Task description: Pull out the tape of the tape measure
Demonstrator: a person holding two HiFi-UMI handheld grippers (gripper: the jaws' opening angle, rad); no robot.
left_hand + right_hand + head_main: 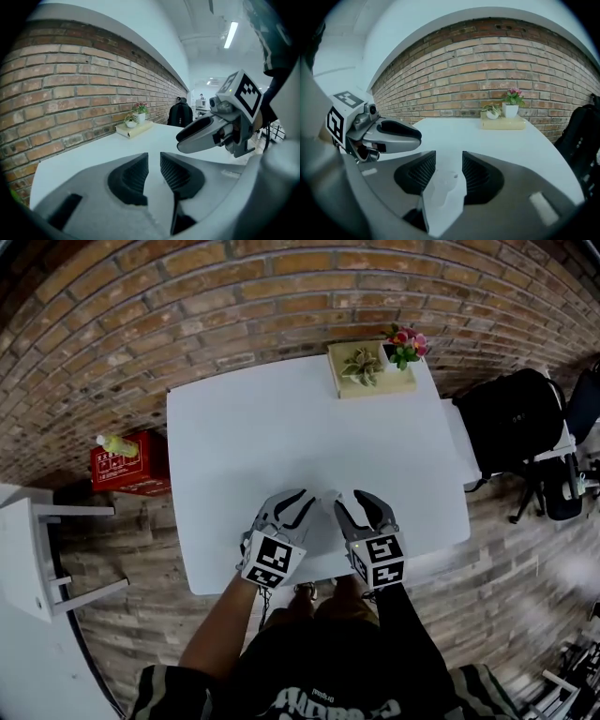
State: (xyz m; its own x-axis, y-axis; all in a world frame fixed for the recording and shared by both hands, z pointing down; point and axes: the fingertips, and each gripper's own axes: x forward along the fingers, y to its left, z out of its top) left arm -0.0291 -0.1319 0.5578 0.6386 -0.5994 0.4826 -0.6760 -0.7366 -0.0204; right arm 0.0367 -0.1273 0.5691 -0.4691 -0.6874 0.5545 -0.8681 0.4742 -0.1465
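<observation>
**Both grippers low over the near edge of the desk, tape measure in the right one**

The left gripper and the right gripper sit side by side over the near edge of the white desk, roughly midway along it. Their tips lean toward each other and stay just apart.

The left gripper is released. Its ribbed pads stand a narrow gap apart, and only desk surface shows through that gap. The right gripper is grasping a pale white object, taken here for the tape measure. The object fills the space between the pads and reaches back toward the gripper body. No pulled-out tape can be made out.

Beyond the grippers the desk lies open to its far edge, which runs along the brick wall. A wooden block occupies the far right corner, carrying a small green plant and a pot of pink flowers.

A black bag rests just off the desk's right edge. Off the left edge, on the plank floor, stands a red box, well apart from the grippers. White furniture sits nearer on the left.
</observation>
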